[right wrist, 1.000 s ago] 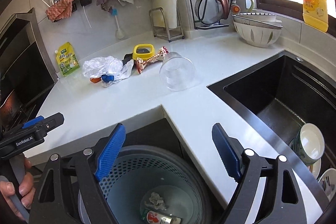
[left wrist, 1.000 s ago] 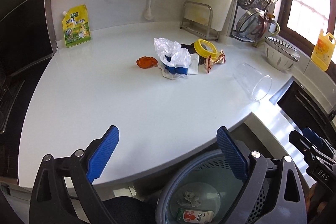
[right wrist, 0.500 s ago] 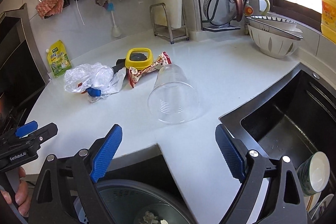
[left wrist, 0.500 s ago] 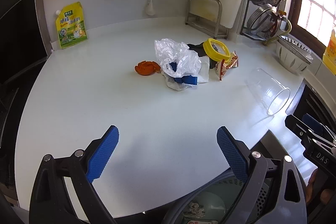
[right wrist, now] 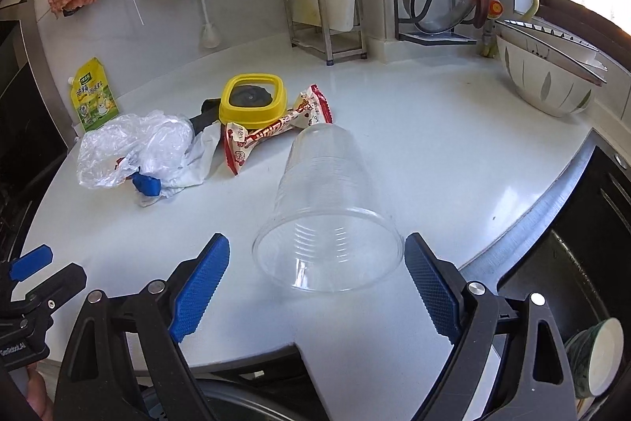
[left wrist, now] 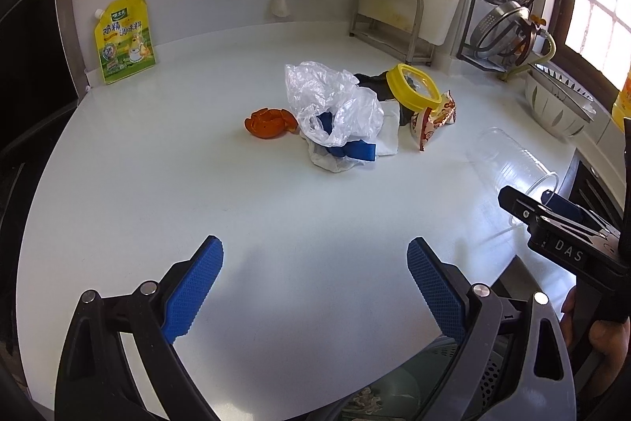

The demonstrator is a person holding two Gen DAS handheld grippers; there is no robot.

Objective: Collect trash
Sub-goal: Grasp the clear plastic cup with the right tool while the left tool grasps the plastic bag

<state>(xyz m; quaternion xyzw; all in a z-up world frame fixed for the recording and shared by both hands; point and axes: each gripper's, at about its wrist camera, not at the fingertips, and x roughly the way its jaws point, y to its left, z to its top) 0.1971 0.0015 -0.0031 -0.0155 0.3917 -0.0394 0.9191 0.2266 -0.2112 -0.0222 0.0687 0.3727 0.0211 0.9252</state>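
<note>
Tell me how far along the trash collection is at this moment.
Done: a few scraps already lie in the bin. In hand: nothing; the right gripper is open, its fingers flanking the rim of the clear cup lying on its side. Left: cup, plastic bag, orange peel, snack wrapper, yellow lid.

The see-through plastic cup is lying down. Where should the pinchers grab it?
Grab the clear plastic cup near its wide open rim, one pad on each side. It lies on its side with the mouth facing the right gripper, whose open jaws already flank the rim. Come straight in from the mouth end and squeeze gently; thin plastic probably bends.
</note>
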